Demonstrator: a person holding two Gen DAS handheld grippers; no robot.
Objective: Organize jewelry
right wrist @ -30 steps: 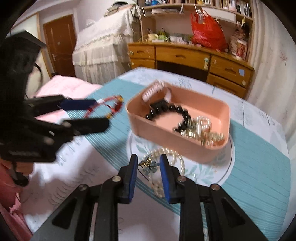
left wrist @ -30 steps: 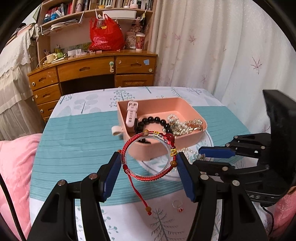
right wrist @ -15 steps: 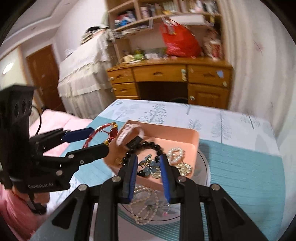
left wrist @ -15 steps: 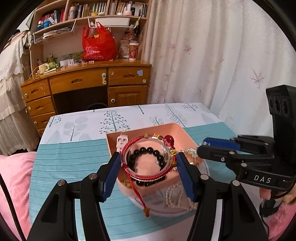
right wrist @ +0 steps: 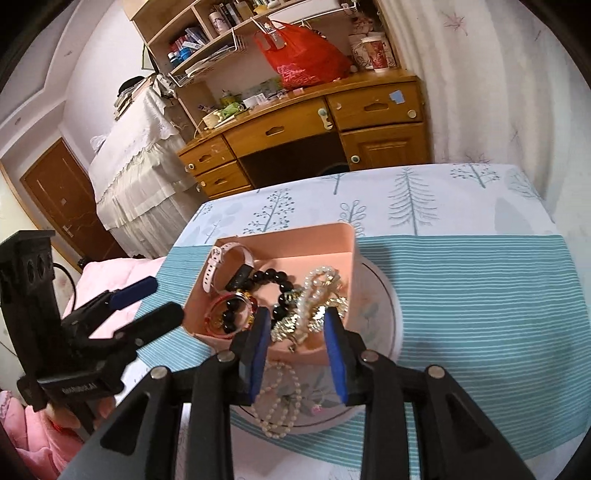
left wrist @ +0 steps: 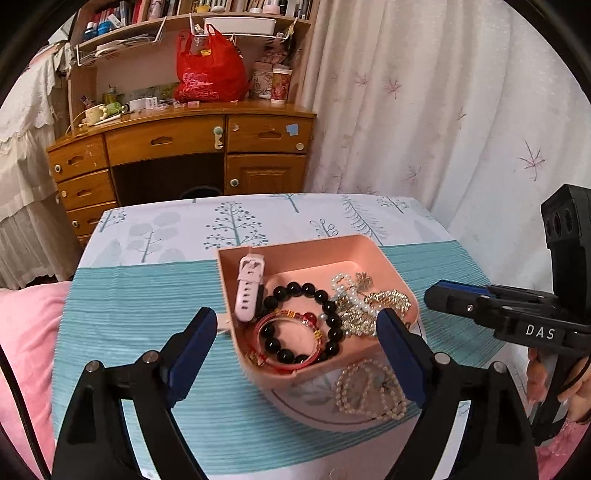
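A wooden desk (left wrist: 177,147) with drawers stands at twelve o'clock behind the table (left wrist: 155,236), whose cloth carries tree prints and teal stripes. On the desktop a red plastic bag (left wrist: 208,70) sits at centre, with two paper cups (left wrist: 275,83) just beside it at its three o'clock. Bookshelves (left wrist: 155,22) run above. A pale patterned curtain (left wrist: 443,110) fills the two o'clock side; pink bedding (left wrist: 26,332) lies at nine o'clock.

My left gripper (left wrist: 295,343) has spread and dropped the red bangle (left wrist: 286,339) into the pink tray (left wrist: 317,251); my right gripper (right wrist: 297,354) has released its butterfly clip too
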